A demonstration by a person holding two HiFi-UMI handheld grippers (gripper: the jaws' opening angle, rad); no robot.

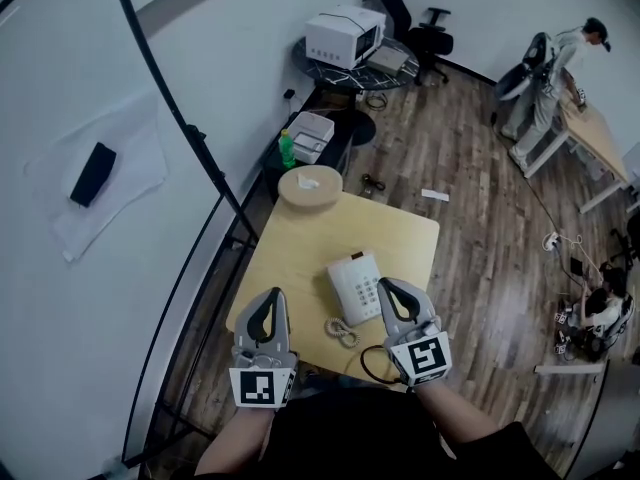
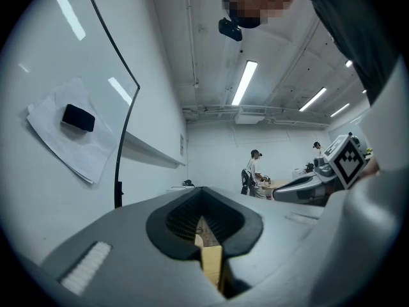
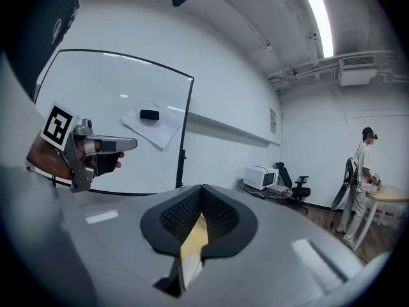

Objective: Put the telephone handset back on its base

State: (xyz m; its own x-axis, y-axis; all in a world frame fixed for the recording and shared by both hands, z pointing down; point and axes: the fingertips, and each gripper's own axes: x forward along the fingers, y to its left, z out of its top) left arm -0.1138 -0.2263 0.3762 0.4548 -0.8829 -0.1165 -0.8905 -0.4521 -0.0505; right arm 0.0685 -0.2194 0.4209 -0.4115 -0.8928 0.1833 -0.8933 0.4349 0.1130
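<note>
**Head view.** The white plastic telephone (image 1: 356, 286) sits near the front of a pale wooden table (image 1: 300, 243), a rectangle with rounded corners. Its handset seems to lie along the left side of the base, beside the grey keypad, but white on white blurs its outline. The coiled cord (image 1: 342, 331) lies in loose loops just in front of the phone. The right gripper (image 1: 386, 284), smooth grey moulded plastic with black pads, hangs at the phone's right edge and covers part of it. Its jaws are drawn together on nothing. The left gripper (image 1: 272, 294) hovers over the table's left front, apart from the phone, its tips likewise touching.

**Left gripper view.** The jaws meet at their tips and enclose a teardrop-shaped hollow lined with ribbed black rubber. Only a sliver of wooden tabletop shows through it. The gripper's own body hides the telephone. On the glossy whiteboard (image 2: 38, 56), a black eraser (image 2: 78, 118) sits on a white sheet of paper (image 2: 64, 139).

**Right gripper view.** Here too the jaws are closed tip to tip around the same ribbed hollow. Wood shows through it, with a pale strip below that is too small to identify. The telephone itself is out of sight.
</note>
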